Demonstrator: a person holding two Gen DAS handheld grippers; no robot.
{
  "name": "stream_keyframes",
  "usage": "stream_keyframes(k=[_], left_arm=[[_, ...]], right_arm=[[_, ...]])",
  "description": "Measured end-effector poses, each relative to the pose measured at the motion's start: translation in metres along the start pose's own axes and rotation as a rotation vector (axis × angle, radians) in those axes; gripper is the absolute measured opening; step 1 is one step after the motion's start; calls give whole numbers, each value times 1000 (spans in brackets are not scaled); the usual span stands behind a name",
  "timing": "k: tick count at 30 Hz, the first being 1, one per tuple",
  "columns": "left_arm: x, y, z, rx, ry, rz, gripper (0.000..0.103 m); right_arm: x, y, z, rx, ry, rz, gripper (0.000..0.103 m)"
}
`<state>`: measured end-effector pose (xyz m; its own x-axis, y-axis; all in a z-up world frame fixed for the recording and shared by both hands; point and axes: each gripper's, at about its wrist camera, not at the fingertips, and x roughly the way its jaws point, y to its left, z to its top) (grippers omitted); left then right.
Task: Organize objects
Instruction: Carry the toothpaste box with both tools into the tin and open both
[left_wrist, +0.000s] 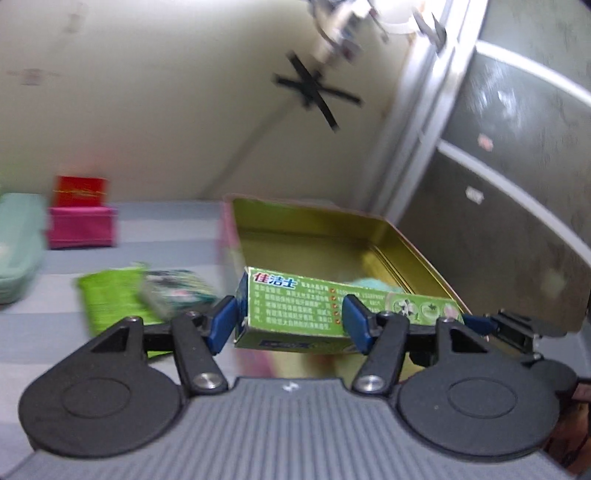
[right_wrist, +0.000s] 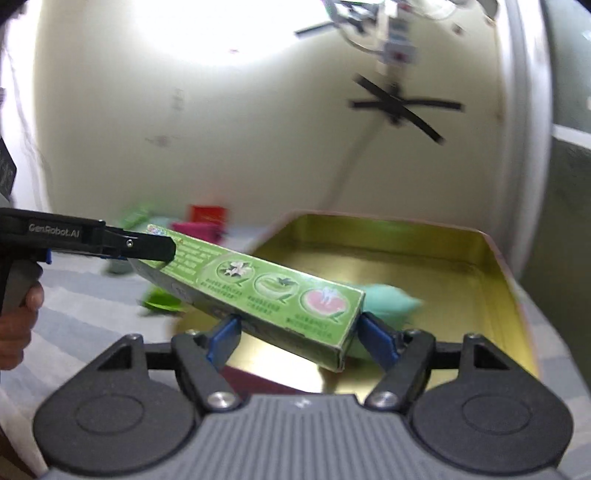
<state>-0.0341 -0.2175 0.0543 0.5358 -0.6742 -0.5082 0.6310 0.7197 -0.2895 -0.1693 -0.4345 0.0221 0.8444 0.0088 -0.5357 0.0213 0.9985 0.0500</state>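
While both tilt downward, left tool (left_wrist: 288, 323) and right tool (right_wrist: 301, 338) clamp the toothpaste box (right_wrist: 258, 291).

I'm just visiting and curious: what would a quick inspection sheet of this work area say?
Surface: striped grey tablecloth.
Job's things: green toothpaste box carried over the open gold tin; a teal item lies in the tin.
Clutter: pink-and-red box, green packets, mint case.
Grippers: left gripper and right gripper each have fingers on one end of the box.
Cables: nothing seen.
Surroundings: cream wall, black tape cross, frosted glass door.
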Motion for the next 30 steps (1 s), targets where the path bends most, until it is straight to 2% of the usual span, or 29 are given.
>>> stream_keyframes(k=[6, 10, 12, 13, 16, 19, 24, 30], left_arm=[[51, -19, -3, 31, 93, 13, 65], [73, -28, -5, 80, 128, 70, 72], [87, -33, -2, 100, 146, 110, 71], [93, -35, 1, 119, 153, 126, 71], [97, -41, 5, 143, 145, 156, 71], [80, -48, 2, 175, 102, 134, 72], [50, -54, -13, 247, 51, 139, 72], [19, -46, -24, 303, 18, 168, 73]], right_arm=[[29, -49, -8, 40, 138, -29, 72], [52, -56, -6, 21, 176, -58, 72], [64, -55, -4, 13, 189, -82, 72], [71, -54, -2, 4, 184, -109, 72], [76, -52, 3, -18, 112, -204, 84], [63, -51, 5, 39, 57, -160, 83], [29, -36, -7, 85, -31, -112, 83], [14, -30, -8, 107, -51, -82, 83]])
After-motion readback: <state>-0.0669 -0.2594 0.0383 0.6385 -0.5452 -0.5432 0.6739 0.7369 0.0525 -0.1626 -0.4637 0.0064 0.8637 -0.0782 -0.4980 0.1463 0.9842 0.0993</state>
